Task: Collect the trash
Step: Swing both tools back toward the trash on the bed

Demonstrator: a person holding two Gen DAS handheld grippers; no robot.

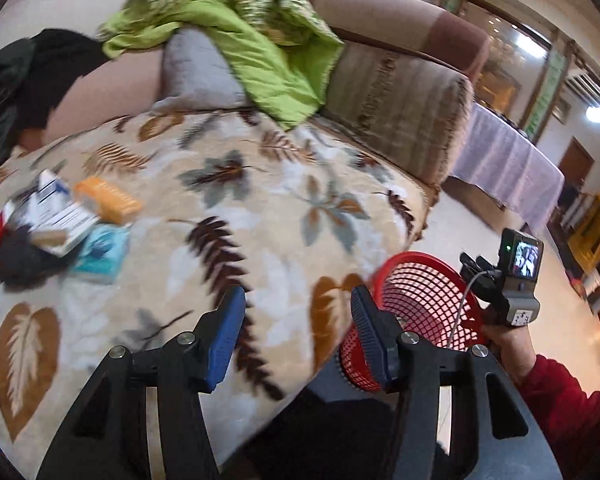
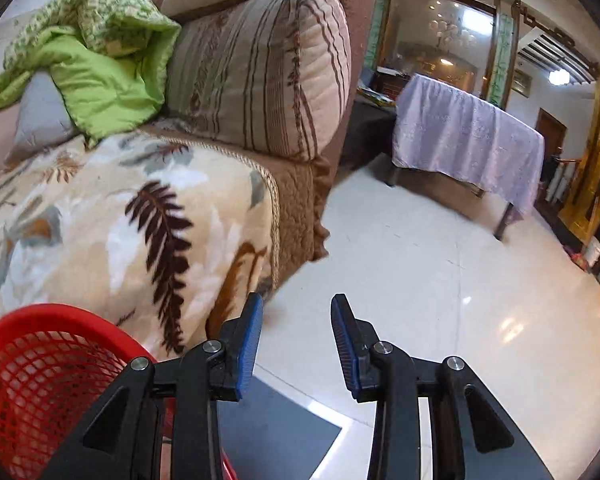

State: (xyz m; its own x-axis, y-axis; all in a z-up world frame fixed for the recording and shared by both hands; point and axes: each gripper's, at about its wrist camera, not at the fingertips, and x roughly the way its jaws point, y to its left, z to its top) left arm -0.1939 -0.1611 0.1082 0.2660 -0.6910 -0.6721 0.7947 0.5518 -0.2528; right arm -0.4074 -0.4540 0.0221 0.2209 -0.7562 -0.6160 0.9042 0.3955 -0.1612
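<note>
Hovering over the leaf-print blanket, left hand-held gripper sat part-open, empty. Trash pile lay at nine o'clock; red basket at four. Right hand-held gripper narrow, empty, presumably freed for collecting.

No legible text in either view. Printing on the pile of small boxes at the left of the leaf-patterned blanket: smeared by motion blur, unreadable. Framed vertical panels beside the far glass partition: marks too small to make out.
</note>
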